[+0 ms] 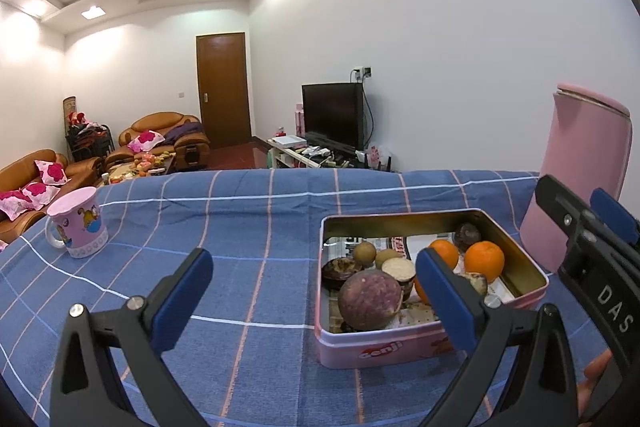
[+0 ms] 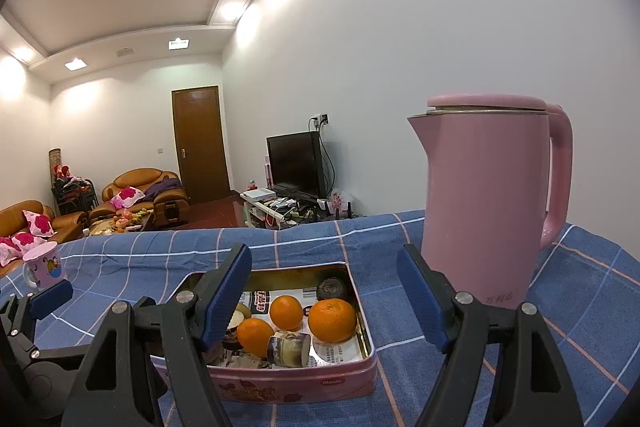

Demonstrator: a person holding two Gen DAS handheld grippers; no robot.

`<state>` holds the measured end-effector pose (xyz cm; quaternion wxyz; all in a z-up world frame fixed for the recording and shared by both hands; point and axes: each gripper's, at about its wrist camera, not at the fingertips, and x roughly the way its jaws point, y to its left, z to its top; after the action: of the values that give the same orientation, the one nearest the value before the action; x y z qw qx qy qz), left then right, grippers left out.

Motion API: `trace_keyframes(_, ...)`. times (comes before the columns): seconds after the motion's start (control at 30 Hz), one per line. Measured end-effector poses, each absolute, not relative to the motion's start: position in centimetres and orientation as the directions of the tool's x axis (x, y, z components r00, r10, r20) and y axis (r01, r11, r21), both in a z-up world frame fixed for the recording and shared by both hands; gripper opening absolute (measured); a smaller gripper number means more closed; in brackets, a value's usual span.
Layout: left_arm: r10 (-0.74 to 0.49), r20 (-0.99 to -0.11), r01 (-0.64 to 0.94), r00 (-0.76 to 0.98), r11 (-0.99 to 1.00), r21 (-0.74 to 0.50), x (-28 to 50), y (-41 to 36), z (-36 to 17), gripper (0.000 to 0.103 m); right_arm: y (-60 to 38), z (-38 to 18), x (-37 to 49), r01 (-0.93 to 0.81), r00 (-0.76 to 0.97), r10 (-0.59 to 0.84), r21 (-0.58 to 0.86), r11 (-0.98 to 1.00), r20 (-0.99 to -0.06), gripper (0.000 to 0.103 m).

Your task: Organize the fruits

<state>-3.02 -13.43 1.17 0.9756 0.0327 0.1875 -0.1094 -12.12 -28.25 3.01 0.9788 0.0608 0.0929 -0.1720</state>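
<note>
You are holding both claws with their jaws standing apart and nothing between them: the left gripper [image 1: 314, 293] and the right gripper [image 2: 324, 293]. Just ahead of them the pink tin [image 2: 280, 385] is sitting open on the blue checked cloth [image 1: 248, 223], holding three oranges [image 2: 332, 320], passion fruits [image 1: 370, 299] and small brown fruits [image 1: 364, 252]. The pink kettle [image 2: 484, 203] is standing beyond your right claw, the pink mug [image 1: 78, 223] far left of your left one.

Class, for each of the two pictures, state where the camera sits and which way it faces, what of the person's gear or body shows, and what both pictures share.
Left wrist view: sits on the left gripper, facing forward over the blue checked cloth at the pink tin; its open fingers, the right gripper and a fingertip show.
Right wrist view: sits on the right gripper, facing the tin and pink kettle; its open fingers and the left gripper show.
Shared: tin, oranges, kettle, pink mug, television.
</note>
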Motion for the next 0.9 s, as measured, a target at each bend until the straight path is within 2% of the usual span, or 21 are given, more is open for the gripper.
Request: trace_keyframes(0.9, -0.176, -0.376, 0.201, 0.91, 0.979, 0.028, -2.83, -13.36, 1.12, 0.103, -28.29, 2.93, -12.43, 0.36, 0.92, -0.338, 0.089, 0.929, -0.199, 0.076)
